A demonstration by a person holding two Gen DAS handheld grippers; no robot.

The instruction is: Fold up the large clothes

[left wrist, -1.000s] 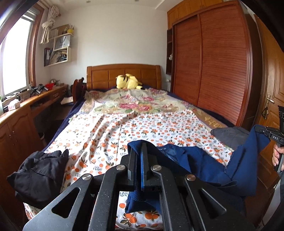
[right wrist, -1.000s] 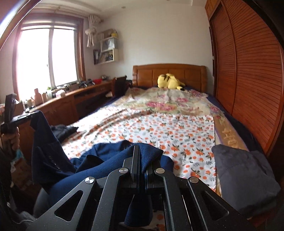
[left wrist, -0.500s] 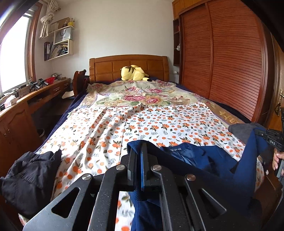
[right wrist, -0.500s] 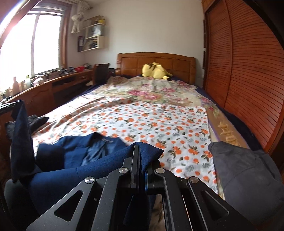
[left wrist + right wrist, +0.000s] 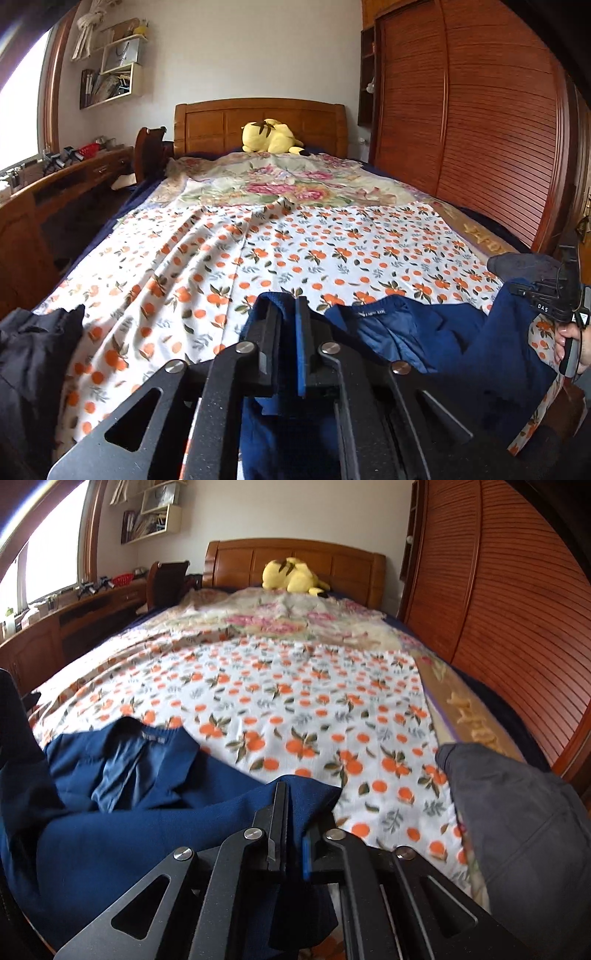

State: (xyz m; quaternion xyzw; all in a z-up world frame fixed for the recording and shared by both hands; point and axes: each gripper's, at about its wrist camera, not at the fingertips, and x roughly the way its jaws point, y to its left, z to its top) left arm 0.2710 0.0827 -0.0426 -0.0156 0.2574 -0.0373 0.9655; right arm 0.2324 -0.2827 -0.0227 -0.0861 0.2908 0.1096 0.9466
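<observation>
I am laying the blue jacket (image 5: 122, 805) down on the bed (image 5: 332, 258), its collar end spread flat on the orange-print sheet (image 5: 295, 709) and its near part hanging off the foot toward me; my left gripper (image 5: 288, 332) has its jaws opening, with a fold of blue cloth between them that looks barely pinched; my right gripper (image 5: 293, 827) has its jaws nearly together and clamped on the other edge of the jacket.

To do this well I should, I judge, keep both edges level and apart so the cloth lands taut and without a ridge in the middle; let go only when the fabric rests on the sheet; keep clear of the grey garment (image 5: 517, 805) on the right and the black clothes (image 5: 33, 354) on the left, so nothing gets dragged under.

Against a second ago, the jacket lies lower and flatter; then it hung in a slack swag between my two grippers, now the collar and lining rest on the sheet; the bed fills more of both views and the headboard (image 5: 258, 122) with the yellow plush toy (image 5: 271, 136) looks closer; my left jaws, tight on the cloth then, show a gap now.
</observation>
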